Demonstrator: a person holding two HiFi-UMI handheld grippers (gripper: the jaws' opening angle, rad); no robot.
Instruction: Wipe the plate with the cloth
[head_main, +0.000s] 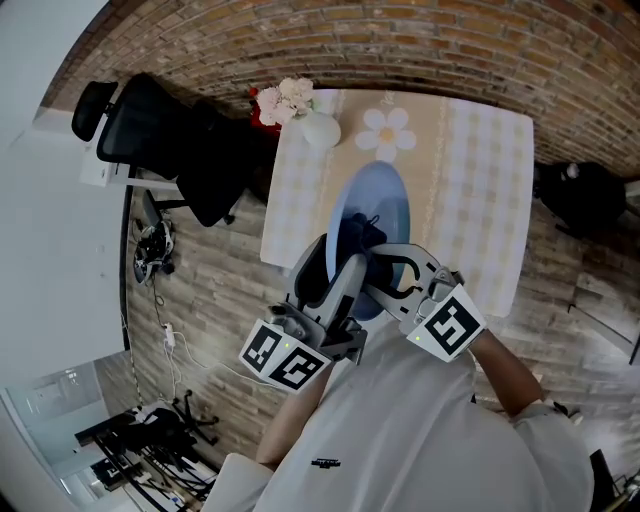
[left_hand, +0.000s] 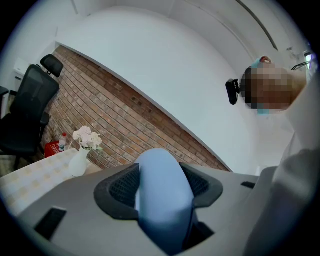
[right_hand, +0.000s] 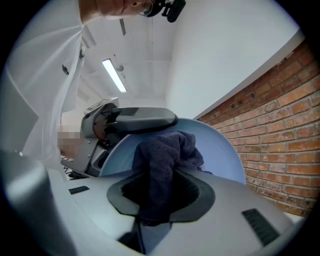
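The plate (head_main: 388, 196) is a smooth, glossy, pale blue oval with no pattern, held on edge at the centre of the head view above the checked table (head_main: 480, 175). The left gripper (left_hand: 161, 186) pinches its rim between both pads. The right gripper (right_hand: 160, 192) is clamped on the cloth (right_hand: 165, 152), a dark navy knitted bunch pressed against the plate's face. A small dark print on the white shirt (head_main: 420, 430) is too small to read
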